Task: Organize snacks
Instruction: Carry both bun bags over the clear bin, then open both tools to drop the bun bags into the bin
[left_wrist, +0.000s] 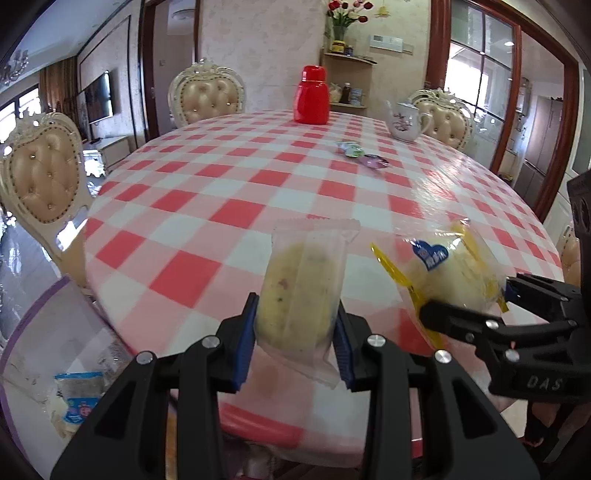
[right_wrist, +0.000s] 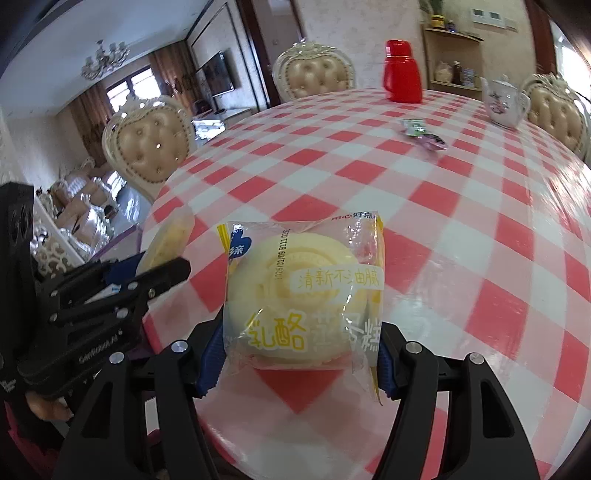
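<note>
Snacks: two wrapped cakes, both held over the near edge of the worktop (left_wrist: 229, 173); two small packets (left_wrist: 362, 155) lie toward its far right edge, near a teapot (left_wrist: 404, 122).
Left tongs (left_wrist: 295, 332): clamped on the clear-wrapped cake (left_wrist: 301, 291), which stands on edge between the blue pads (left_wrist: 245, 339).
Right tongs (right_wrist: 295, 354): clamped on the yellow-printed cake (right_wrist: 303, 291), gripped low across its wrapper.
Risk: the soft cakes may squash if the clamp tightens; the slick wrappers may slip out if it loosens, falling off the near edge.
Risk, collision: the two tongs sit side by side and near each other, so a turn inward could knock the packs together.
Pose: both point forward across the worktop, roughly level, the right one angled slightly toward the left.
Basket (left_wrist: 55, 350): low at the left, off the worktop, one packet inside.
</note>
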